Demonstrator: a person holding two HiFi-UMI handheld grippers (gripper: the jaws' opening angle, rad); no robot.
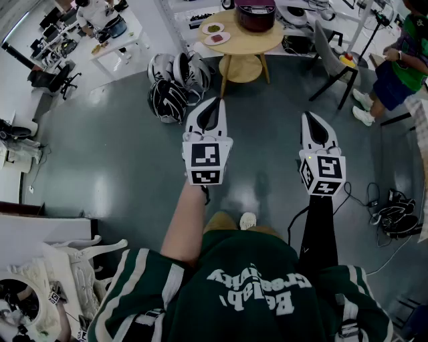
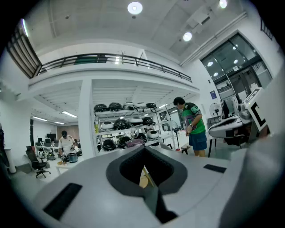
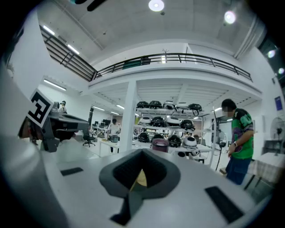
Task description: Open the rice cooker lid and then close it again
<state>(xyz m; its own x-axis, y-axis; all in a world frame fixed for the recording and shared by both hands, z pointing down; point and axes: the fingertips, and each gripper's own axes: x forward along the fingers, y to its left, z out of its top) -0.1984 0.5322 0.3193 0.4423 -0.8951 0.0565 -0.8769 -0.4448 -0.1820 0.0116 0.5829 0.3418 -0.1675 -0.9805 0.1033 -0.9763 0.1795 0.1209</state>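
Maroon rice cooker [image 1: 255, 15], lid shut, stands on a round wooden desk [image 1: 247, 47] well ahead of both tools' tips. The left tool [image 1: 215, 101] and right tool [image 1: 309, 117] each have their jaws pressed together, pinching nothing. White lettering on the green sweatshirt [image 1: 254, 294] behind them is upside down, and I cannot read it surely. Only the head view shows plates [image 1: 212, 28] beside the cooker and helmets [image 1: 175, 80] on the floor, ahead and left of the left tool. The left and right gripper views add helmet shelves [image 3: 164, 120] beyond the cooker. A person in green [image 3: 238, 142] stands right of the right tool.
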